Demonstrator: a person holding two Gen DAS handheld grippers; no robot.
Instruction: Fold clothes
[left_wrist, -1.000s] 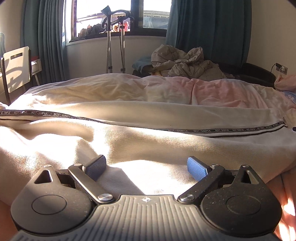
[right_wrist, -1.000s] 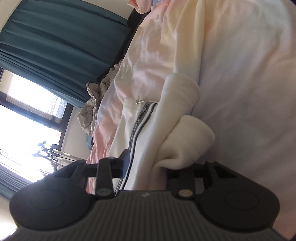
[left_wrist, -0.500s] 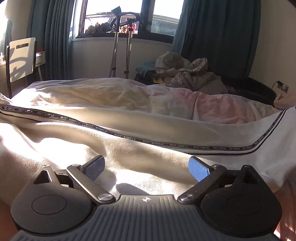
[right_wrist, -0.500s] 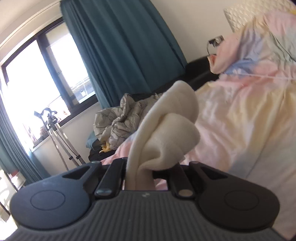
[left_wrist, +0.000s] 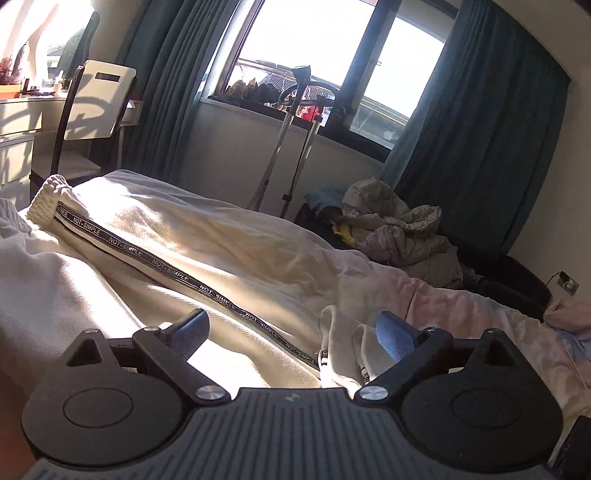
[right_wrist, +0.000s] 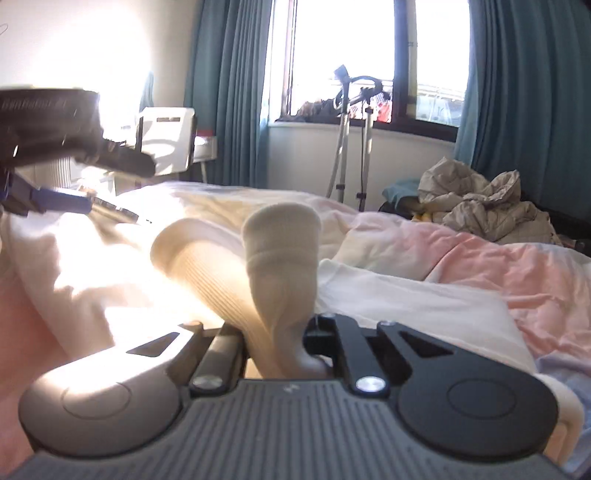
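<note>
left wrist: low over bed (left_wrist: 258, 251), facing window (left_wrist: 314, 55) | right wrist: same, nearer

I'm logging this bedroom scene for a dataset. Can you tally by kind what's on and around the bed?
Cream trousers with a lettered stripe: 1
Pastel duvet: 1
Crumpled grey jacket: 1
Chair: 1
Crutches: 2
Grippers: 2, the left gripper open, the right gripper shut on a trouser cuff
Total: 8
</note>
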